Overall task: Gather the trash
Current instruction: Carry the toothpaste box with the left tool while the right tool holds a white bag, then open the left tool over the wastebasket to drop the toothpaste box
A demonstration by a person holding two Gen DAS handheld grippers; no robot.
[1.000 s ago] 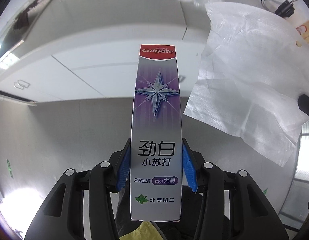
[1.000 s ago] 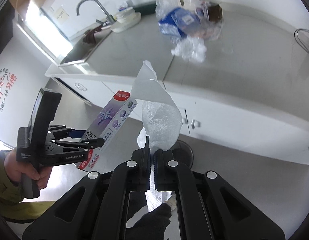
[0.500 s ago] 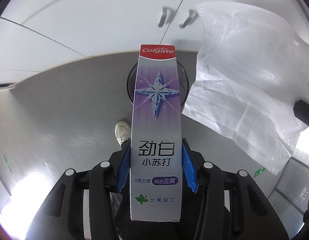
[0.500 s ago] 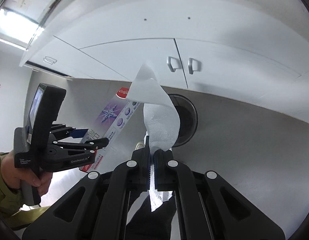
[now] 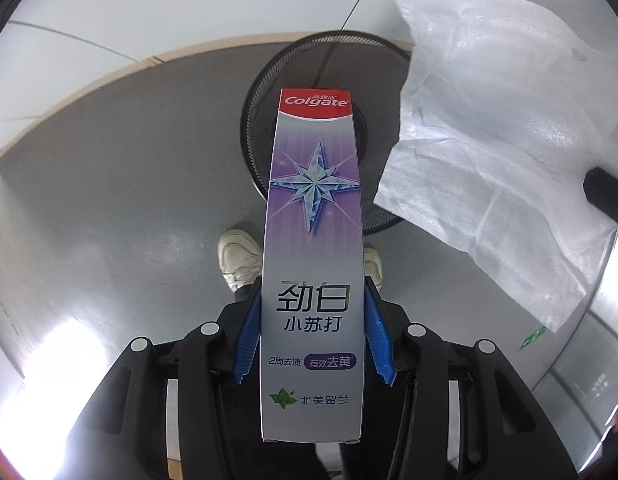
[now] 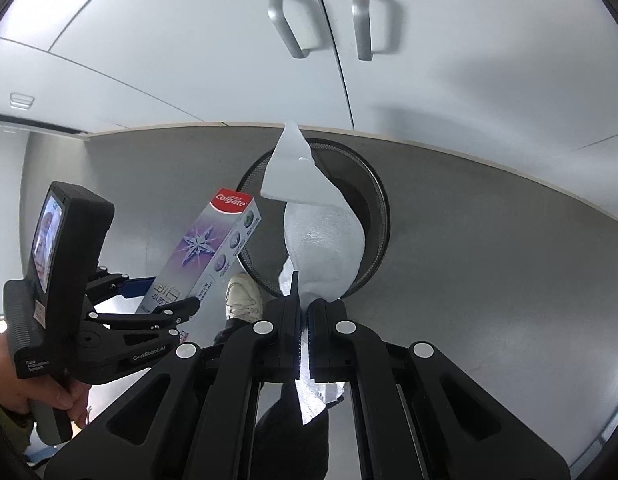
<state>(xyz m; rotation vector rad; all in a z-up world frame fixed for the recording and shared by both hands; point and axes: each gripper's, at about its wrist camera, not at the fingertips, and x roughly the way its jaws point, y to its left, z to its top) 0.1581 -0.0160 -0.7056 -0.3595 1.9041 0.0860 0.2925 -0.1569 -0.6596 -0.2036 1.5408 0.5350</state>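
Below, grey floor (image 6: 489, 240), white cabinets (image 6: 469, 60); left tool (image 5: 313, 344) clamps toothpaste box (image 5: 315, 208), right tool (image 6: 304, 320) pinches foam sheet (image 6: 321, 240).

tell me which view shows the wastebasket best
The right wrist view: the mesh wastebasket shows most of its round rim and dark inside. In the left wrist view the toothpaste box and foam sheet hide much of it.

Smooth grey floor (image 6: 489, 264) with glare patches at the left of the left wrist view. Along the far edge — glossy white cabinet doors (image 6: 449, 80) with two brushed-metal loop handles (image 6: 287, 24), set close together either side of the door seam; pale plinth strip (image 6: 189, 125) beneath.
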